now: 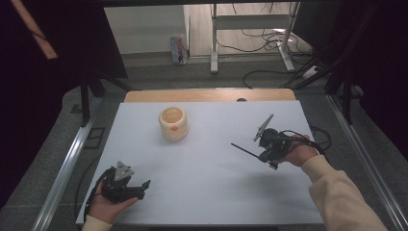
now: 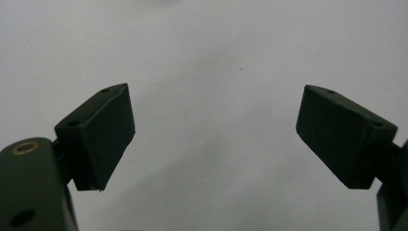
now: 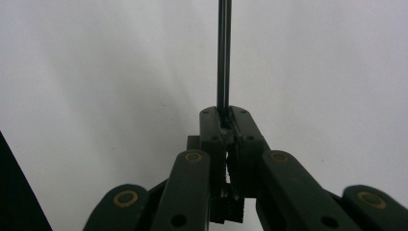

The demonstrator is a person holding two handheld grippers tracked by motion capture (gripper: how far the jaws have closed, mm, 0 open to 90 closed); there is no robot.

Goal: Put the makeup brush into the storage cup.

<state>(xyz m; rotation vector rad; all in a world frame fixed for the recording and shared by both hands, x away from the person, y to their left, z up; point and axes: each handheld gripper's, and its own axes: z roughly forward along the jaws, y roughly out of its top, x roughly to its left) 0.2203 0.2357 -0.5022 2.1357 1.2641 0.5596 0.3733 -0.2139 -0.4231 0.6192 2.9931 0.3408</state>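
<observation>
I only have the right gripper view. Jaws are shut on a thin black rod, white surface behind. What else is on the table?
Observer: A cream bowl stands on the white table, toward the far side, left of centre in the high view.
Operator: Which way does the rod point?
Observer: From the right gripper, the thin black rod sticks out leftward, low over the table, short of the bowl.
Operator: And the left gripper?
Observer: The left gripper has its jaws wide open with nothing between them, and sits at the near left of the table, apart from the bowl.
</observation>
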